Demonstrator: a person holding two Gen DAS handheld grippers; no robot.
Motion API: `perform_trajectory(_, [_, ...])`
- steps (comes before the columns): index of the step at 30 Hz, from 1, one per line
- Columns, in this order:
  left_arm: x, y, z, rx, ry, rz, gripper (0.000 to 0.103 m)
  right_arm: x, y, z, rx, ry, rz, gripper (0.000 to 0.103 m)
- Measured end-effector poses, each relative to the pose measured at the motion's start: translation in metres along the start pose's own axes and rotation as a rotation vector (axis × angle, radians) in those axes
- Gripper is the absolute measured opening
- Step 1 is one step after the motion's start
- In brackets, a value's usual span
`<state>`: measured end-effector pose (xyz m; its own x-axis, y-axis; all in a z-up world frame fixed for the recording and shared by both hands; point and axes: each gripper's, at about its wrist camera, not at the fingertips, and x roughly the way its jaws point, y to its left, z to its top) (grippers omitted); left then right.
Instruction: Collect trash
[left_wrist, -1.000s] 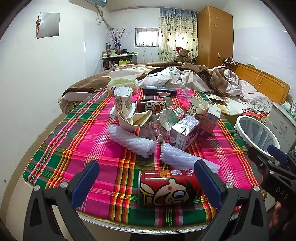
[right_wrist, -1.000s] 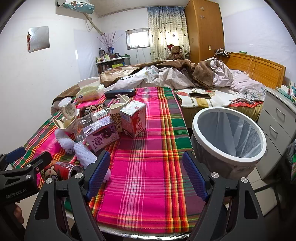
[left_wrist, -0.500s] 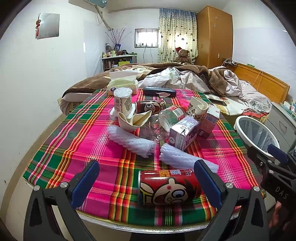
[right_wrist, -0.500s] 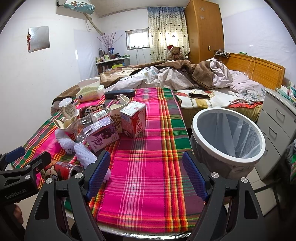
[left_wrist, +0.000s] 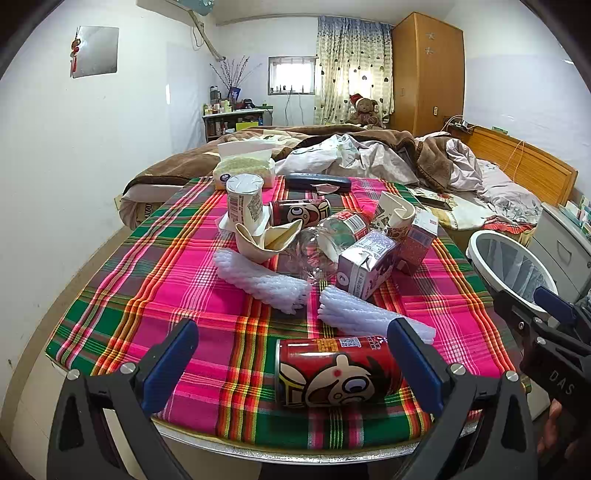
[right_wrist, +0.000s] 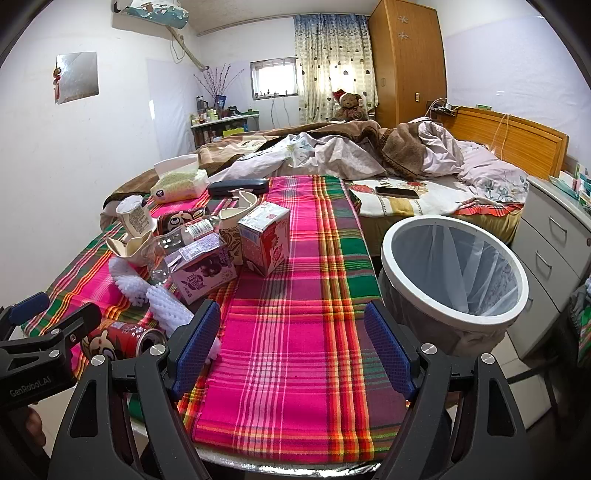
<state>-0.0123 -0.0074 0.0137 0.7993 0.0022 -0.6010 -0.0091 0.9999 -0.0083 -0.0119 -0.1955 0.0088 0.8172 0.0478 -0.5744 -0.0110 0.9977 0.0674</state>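
Your left gripper (left_wrist: 291, 354) stands wide open and holds nothing; the red can (left_wrist: 338, 371) lies on its side just ahead, between the two blue pads, with the right pad close to its end but not visibly touching. Your right gripper (right_wrist: 291, 347) is equally spread and empty, poised over bare plaid cloth (right_wrist: 295, 295), with the bin (right_wrist: 454, 269) just ahead to its right, off the table edge.

By the look of it, you have barely begun. The bin's liner shows no rubbish inside as far as the right view reaches, and all the litter sits on the table. Beyond the can from your left gripper lie two white foam nets (left_wrist: 266, 280), then a purple carton (left_wrist: 365, 266), a clear plastic bottle (left_wrist: 325, 243) on its side, a crumpled paper cup (left_wrist: 266, 240), a yoghurt pot (left_wrist: 243, 201), a second red can (left_wrist: 299, 212) and a red carton (left_wrist: 417, 240).

The near can looks undented, its cartoon face turned towards you, its long axis running across the gap between the fingers. Being round and smooth, it may well roll if nudged.
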Motion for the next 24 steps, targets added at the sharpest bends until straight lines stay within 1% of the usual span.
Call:
perform_trajectory(9, [0.002, 0.0, 0.0, 0.008, 0.009, -0.013, 0.103, 0.001, 0.001, 0.0, 0.0, 0.002, -0.001, 0.082])
perform_trajectory(15, [0.014, 0.003, -0.007, 0.059, 0.054, -0.028, 0.103, 0.016, -0.001, 0.0, -0.02, 0.019, 0.049, 0.082])
perform_trajectory(18, [0.019, 0.005, -0.012, 0.073, 0.075, -0.066, 0.103, 0.027, -0.002, -0.003, -0.016, 0.053, 0.095, 0.082])
perform_trajectory(20, [0.022, 0.003, -0.014, 0.095, 0.083, -0.109, 0.103, 0.031, -0.001, -0.004, -0.017, 0.069, 0.127, 0.082])
perform_trajectory(21, [0.023, 0.002, -0.015, 0.107, 0.084, -0.116, 0.103, 0.033, 0.0, -0.005, -0.025, 0.071, 0.143, 0.082])
perform_trajectory(24, [0.026, -0.005, -0.017, 0.177, 0.093, -0.143, 0.103, 0.037, 0.003, -0.005, -0.053, 0.083, 0.161, 0.082])
